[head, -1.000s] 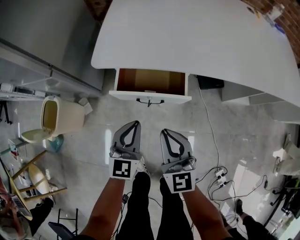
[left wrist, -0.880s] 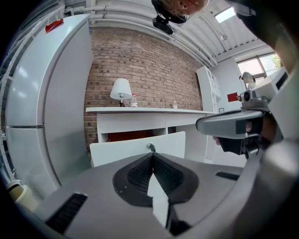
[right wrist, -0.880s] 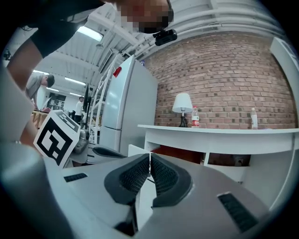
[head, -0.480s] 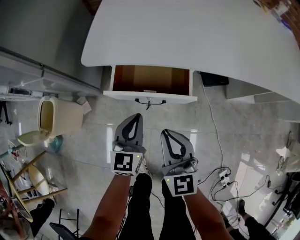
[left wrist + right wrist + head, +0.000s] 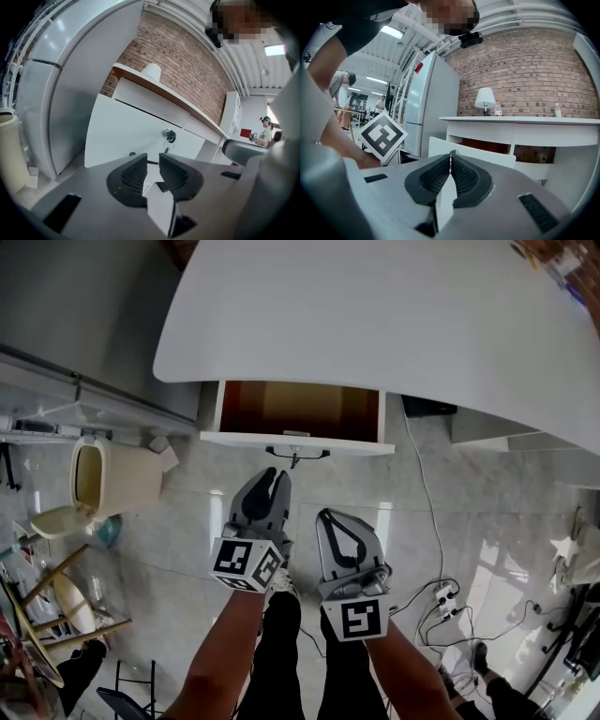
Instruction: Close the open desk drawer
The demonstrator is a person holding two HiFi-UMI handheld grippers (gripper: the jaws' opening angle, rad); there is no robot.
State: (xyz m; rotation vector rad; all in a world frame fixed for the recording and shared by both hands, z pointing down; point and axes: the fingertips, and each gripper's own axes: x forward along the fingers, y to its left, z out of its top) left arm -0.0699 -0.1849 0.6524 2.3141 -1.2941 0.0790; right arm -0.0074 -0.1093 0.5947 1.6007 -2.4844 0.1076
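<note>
Both are hovering near the drawer front (image 5: 244, 438): the left gripper (image 5: 274, 476) has just been opening its jaws, empty; the right gripper (image 5: 325, 517) is sitting closed. Pushing squarely beside the handle (image 5: 297, 454) is looking wisest.

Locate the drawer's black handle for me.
In the head view, the black handle sits centre-front on the open drawer, below the white desk edge, with the beige bin off to its left.

Head view steeply down, gripper views level; drawer (image 5: 296, 440) shared
</note>
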